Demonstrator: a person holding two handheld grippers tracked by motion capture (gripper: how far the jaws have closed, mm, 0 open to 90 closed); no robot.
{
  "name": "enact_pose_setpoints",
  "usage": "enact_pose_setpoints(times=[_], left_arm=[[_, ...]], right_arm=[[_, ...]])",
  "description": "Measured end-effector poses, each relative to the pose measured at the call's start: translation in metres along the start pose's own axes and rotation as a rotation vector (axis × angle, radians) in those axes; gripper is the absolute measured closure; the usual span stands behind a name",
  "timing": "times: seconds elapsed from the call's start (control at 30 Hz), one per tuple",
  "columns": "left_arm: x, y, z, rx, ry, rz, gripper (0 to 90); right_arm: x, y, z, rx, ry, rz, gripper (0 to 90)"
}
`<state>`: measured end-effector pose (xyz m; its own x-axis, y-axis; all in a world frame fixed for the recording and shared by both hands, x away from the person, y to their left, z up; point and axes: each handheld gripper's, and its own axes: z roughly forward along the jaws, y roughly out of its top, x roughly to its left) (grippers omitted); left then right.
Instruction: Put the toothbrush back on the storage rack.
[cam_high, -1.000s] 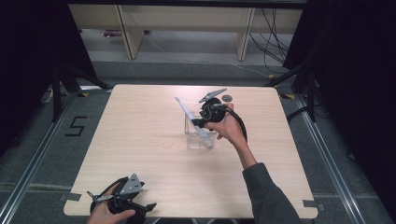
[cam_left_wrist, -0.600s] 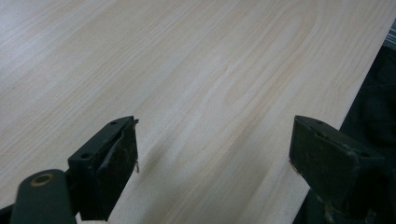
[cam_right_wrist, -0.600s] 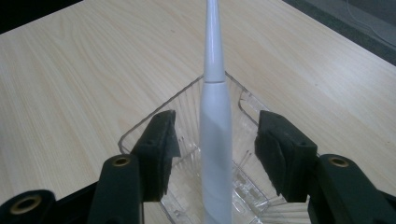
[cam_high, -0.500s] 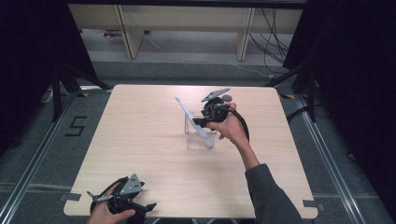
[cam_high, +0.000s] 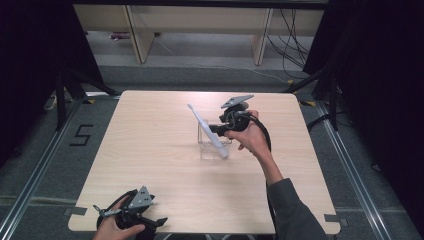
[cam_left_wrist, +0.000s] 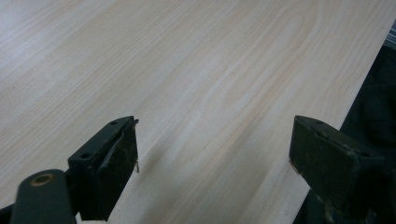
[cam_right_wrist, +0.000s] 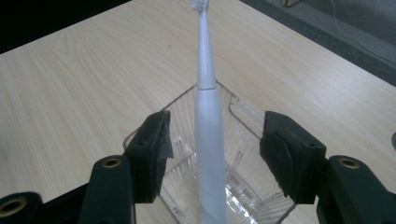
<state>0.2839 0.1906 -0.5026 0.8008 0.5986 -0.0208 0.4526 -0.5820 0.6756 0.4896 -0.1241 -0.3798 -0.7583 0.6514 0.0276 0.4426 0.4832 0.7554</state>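
While the toothbrush leans in the clear box near the table's middle, it is flanked by the right gripper, whose jaws have just been opening and now stand apart from the handle on both sides, with daylight seen between each pad and the white plastic. The brush is thus judged to be released, propped with its base in the box and its bristled head tilted up and away over the rim.

A knock could be given to the handle if the gripper is withdrawn sideways or twisted, since little room is left on either side. The brush could then be tipped out, or the light box dragged or overturned with it. A straight pull back along the jaws' own line would be called for. A slide of the leaning handle along the smooth wall cannot be ruled out.

At the table's near edge the left gripper is held spread wide over bare wood, with nothing between its jaws.
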Motion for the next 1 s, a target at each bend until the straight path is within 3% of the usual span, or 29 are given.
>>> enact_pose_setpoints(times=[0.13, 0.33, 0.73, 0.9, 1.0], left_arm=[[0.0, 0.0, 0.0, 0.002, 0.0, -0.006, 14.8], [0.0, 0.0, 0.0, 0.002, 0.001, 0.0, 14.8], [0.0, 0.0, 0.0, 0.003, 0.002, -0.001, 14.8], [0.0, -0.001, 0.0, 0.0, 0.002, -0.001, 14.8], [0.0, 0.0, 0.0, -0.002, -0.003, -0.001, 14.8]], right_arm=[[0.001, -0.002, -0.005, -0.038, -0.004, -0.001, 42.8], [-0.001, -0.006, -0.016, -0.045, -0.003, -0.017, 42.6], [-0.002, -0.019, -0.033, -0.092, -0.001, 0.012, 40.9], [-0.007, -0.022, -0.039, -0.115, -0.015, -0.013, 40.5], [-0.006, -0.025, -0.043, -0.096, -0.012, 0.019, 40.3]])
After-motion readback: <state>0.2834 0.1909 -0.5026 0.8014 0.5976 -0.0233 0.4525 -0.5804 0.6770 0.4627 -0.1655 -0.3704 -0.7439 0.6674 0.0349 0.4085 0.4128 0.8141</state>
